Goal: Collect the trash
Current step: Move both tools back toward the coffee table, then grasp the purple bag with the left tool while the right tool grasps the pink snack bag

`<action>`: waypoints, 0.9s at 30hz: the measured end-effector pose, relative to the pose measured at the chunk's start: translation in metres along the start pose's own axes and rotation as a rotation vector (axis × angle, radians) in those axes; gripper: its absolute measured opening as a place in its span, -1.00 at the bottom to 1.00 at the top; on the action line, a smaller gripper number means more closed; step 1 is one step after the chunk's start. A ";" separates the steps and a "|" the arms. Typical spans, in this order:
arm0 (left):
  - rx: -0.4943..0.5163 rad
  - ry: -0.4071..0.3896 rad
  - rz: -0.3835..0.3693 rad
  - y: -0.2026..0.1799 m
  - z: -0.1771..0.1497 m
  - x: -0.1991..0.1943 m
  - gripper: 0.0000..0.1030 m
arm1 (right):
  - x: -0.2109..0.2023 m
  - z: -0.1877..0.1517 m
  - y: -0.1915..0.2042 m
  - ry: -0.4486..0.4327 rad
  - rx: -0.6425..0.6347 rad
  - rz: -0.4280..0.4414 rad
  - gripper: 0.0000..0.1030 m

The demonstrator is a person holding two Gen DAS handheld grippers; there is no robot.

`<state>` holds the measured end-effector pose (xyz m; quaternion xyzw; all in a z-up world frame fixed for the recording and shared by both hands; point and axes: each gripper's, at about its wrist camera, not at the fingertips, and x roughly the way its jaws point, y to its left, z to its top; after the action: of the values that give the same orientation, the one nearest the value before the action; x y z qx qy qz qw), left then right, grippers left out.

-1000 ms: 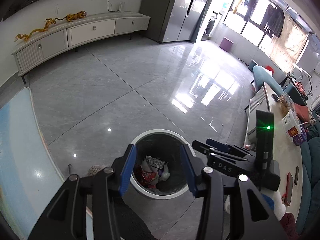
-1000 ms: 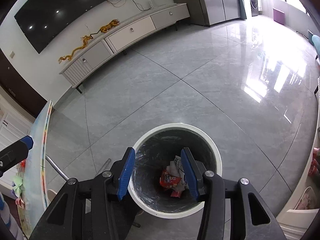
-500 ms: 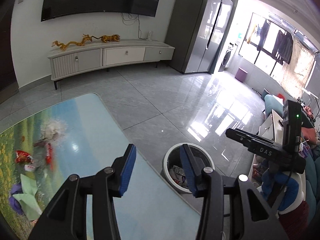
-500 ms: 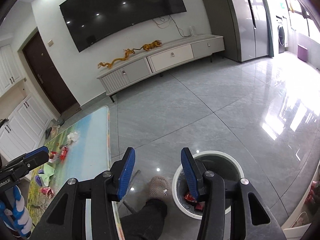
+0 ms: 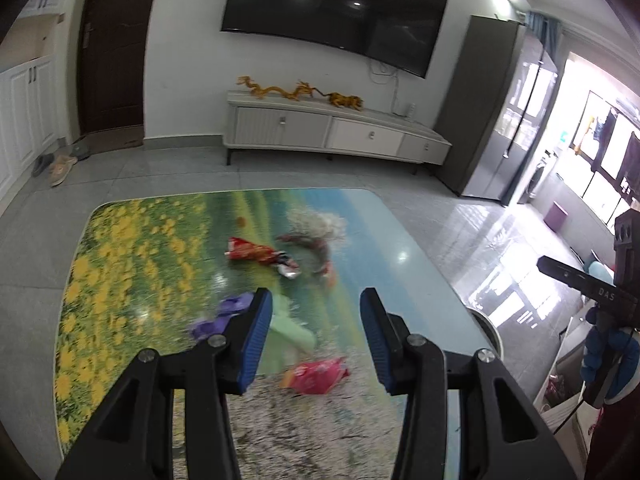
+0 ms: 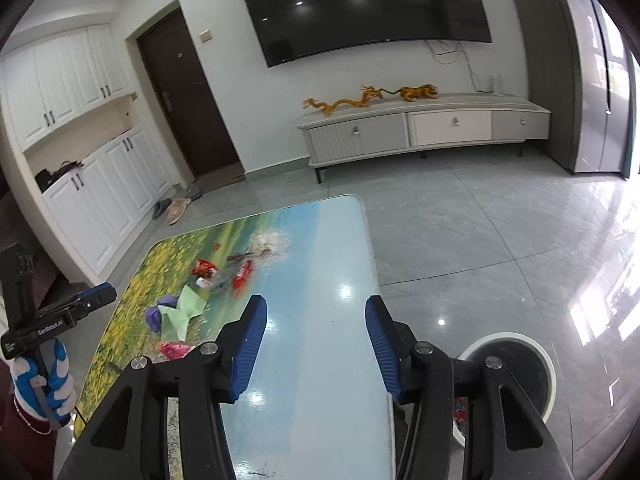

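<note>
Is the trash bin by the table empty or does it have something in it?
Not empty: the trash bin shows red wrappers inside, below the right gripper.

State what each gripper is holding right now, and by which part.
Nothing. The left gripper and the right gripper are both open and empty above the table.

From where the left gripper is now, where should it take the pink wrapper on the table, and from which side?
The pink wrapper lies flat and crumpled on the table, just ahead of the open left gripper. Come down from above and pinch a raised crease near its middle, not a flat edge, which the fingers would probably slide over. Its exact folds are blurred here.
</note>
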<state>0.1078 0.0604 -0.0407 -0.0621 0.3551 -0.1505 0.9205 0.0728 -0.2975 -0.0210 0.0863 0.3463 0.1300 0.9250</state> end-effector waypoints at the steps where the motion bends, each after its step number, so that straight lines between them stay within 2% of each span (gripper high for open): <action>1: -0.015 -0.006 0.020 0.011 -0.003 -0.002 -0.15 | 0.006 0.000 0.009 0.012 -0.019 0.023 -0.04; 7: -0.084 0.044 0.111 0.068 -0.031 0.004 -0.15 | 0.051 -0.009 0.052 0.111 -0.117 0.159 0.04; 11: -0.118 0.092 0.111 0.087 -0.042 0.020 -0.15 | 0.079 -0.019 0.081 0.189 -0.197 0.247 0.11; 16: -0.076 0.124 0.056 0.085 -0.035 0.039 -0.14 | 0.114 -0.032 0.113 0.279 -0.300 0.326 0.14; 18: -0.046 0.139 0.031 0.080 -0.032 0.049 -0.08 | 0.124 -0.036 0.120 0.305 -0.335 0.344 0.17; 24: 0.055 0.212 0.025 0.067 -0.027 0.081 -0.06 | 0.157 -0.046 0.142 0.373 -0.432 0.388 0.19; 27: 0.059 0.235 0.030 0.070 -0.028 0.093 -0.06 | 0.170 -0.050 0.149 0.402 -0.459 0.408 0.19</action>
<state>0.1708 0.0970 -0.1355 -0.0115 0.4567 -0.1536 0.8762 0.1365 -0.1012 -0.1265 -0.0836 0.4587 0.4006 0.7888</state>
